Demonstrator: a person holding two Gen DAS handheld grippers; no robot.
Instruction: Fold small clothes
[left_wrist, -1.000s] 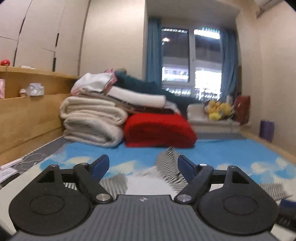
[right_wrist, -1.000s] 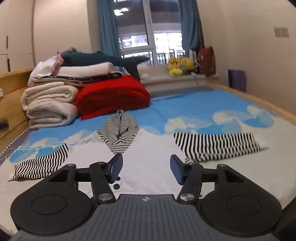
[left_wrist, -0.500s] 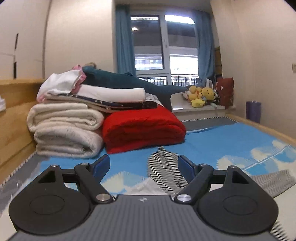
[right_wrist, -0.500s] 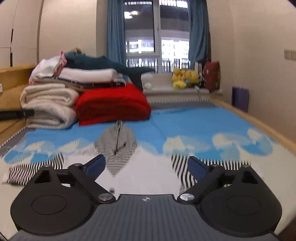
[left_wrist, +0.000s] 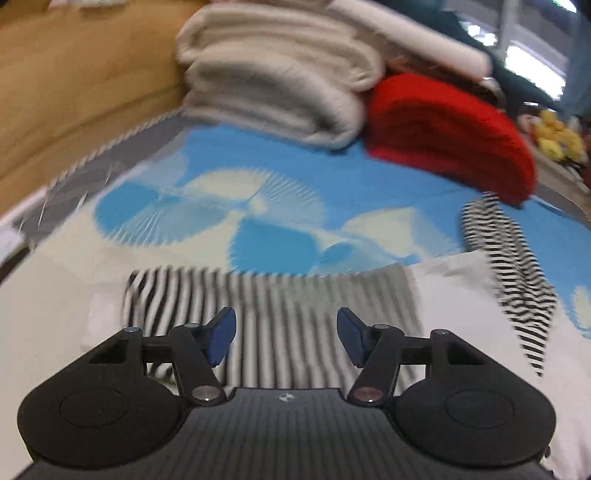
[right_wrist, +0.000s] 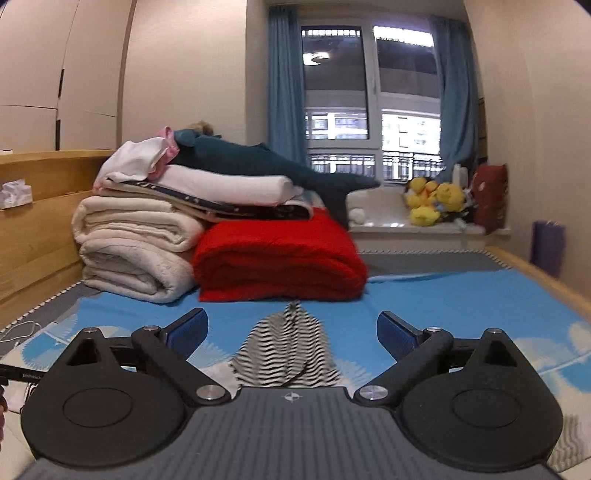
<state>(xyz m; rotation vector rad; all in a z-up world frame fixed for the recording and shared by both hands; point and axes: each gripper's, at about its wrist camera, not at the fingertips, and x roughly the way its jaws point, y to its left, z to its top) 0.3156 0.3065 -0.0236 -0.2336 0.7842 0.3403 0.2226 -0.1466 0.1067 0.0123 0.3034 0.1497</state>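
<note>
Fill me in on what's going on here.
A person with a gripper in each hand is folding a small white hoodie with striped sleeves, spread flat on a blue bedspread. The left gripper points down over the left sleeve; its jaws have just been closing but are not yet gripping anything. The right gripper is wide open and empty, looking level across the striped hood toward the red blanket. No fold shows yet.
</note>
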